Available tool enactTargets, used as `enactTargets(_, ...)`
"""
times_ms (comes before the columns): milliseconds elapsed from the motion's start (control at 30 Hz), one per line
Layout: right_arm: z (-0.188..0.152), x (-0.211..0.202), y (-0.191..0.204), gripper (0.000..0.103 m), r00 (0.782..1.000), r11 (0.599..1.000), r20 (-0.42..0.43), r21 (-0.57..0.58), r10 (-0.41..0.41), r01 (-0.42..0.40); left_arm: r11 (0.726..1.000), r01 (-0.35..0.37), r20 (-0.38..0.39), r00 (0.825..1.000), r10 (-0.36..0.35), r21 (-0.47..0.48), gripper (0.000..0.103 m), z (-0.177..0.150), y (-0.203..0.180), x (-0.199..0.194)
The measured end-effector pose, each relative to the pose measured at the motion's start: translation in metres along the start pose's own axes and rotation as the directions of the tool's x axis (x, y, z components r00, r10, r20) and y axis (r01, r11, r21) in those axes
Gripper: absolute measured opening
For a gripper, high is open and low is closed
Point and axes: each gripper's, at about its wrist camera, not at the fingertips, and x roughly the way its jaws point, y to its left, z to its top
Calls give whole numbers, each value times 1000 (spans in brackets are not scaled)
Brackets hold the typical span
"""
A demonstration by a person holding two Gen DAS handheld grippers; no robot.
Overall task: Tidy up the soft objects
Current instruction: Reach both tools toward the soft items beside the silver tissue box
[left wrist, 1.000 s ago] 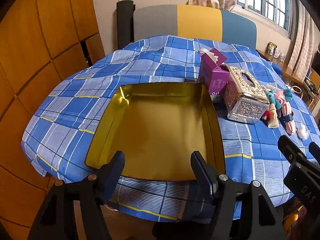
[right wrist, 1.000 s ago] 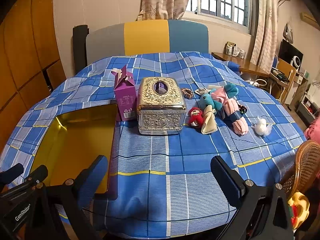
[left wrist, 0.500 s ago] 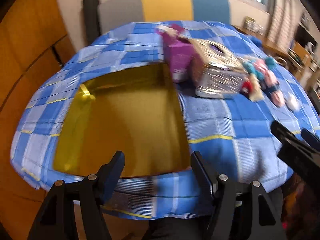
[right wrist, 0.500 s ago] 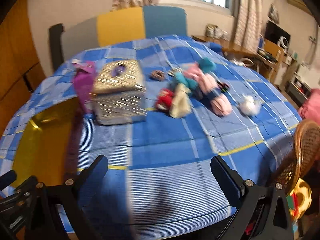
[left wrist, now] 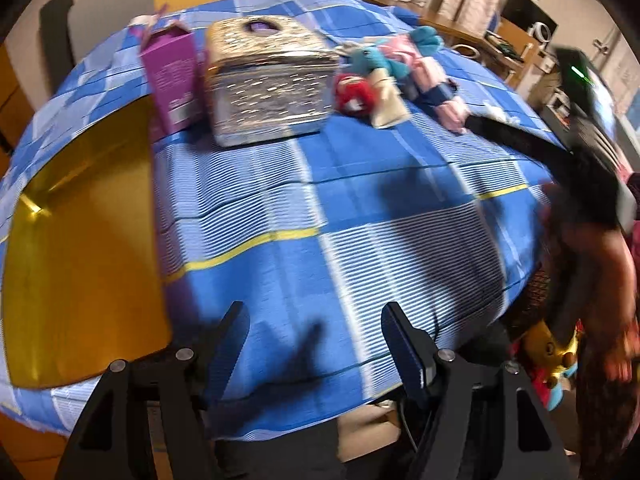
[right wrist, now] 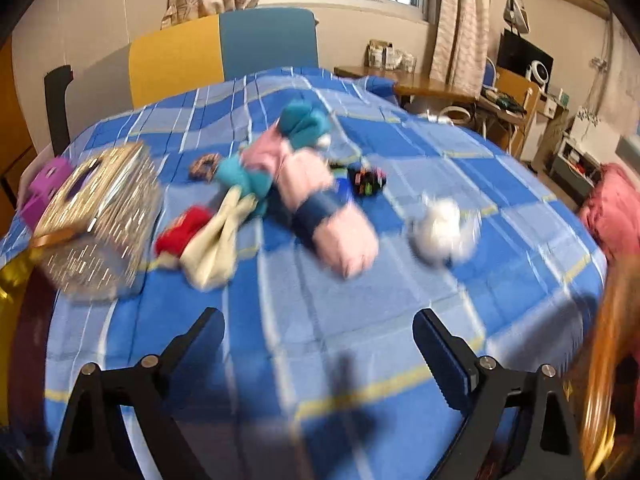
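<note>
A heap of soft things lies on the blue checked tablecloth (right wrist: pixel 320 320): a pink roll with a dark band (right wrist: pixel 320 204), a teal plush (right wrist: pixel 304 122), a red toy (right wrist: pixel 184 228), a cream cloth (right wrist: pixel 220 240) and a white puff (right wrist: pixel 444 232). The heap also shows in the left wrist view (left wrist: pixel 392 76). An open gold tin tray (left wrist: pixel 80 240) lies at the left. My left gripper (left wrist: pixel 314 340) is open and empty over the near cloth. My right gripper (right wrist: pixel 320 344) is open and empty, short of the heap, and shows in the left wrist view (left wrist: pixel 532 148).
A silver tissue box (left wrist: pixel 268 84) and a purple carton (left wrist: pixel 172 76) stand between tray and heap. Two hair ties (right wrist: pixel 366 178) lie behind the heap. A wicker chair (right wrist: pixel 604 360) stands at the right edge, a desk (right wrist: pixel 440 88) beyond.
Both grippers have swung to the right and forward, away from the tray and toward the heap of soft things. Both stay open and empty. The views are blurred by motion.
</note>
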Motion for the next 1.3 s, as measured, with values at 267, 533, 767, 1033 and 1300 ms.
enactTargets(267, 56, 68, -3, 89, 1000, 996, 19, -88, 9, -7, 997, 71, -36, 997, -70, 29, 69, 22, -15, 16)
enactTargets(533, 60, 120, 7, 52, 998, 984, -59, -176, -15, 4, 986, 139, -67, 989, -133, 95, 69, 38, -35, 28)
enactTargets(767, 45, 99, -15, 45, 998, 998, -52, -42, 42, -44, 979, 138, -58, 990, -130, 147, 69, 59, -57, 37)
enactTargets(1033, 13, 65, -48, 45, 999, 990, 14, 132, 42, -44, 984, 104, 78, 990, -116, 145, 69, 120, -72, 43)
enactTargets(1300, -9, 57, -57, 44, 989, 981, 140, 178, 48, -73, 979, 36, 162, 984, -70, 200, 69, 185, -100, 83)
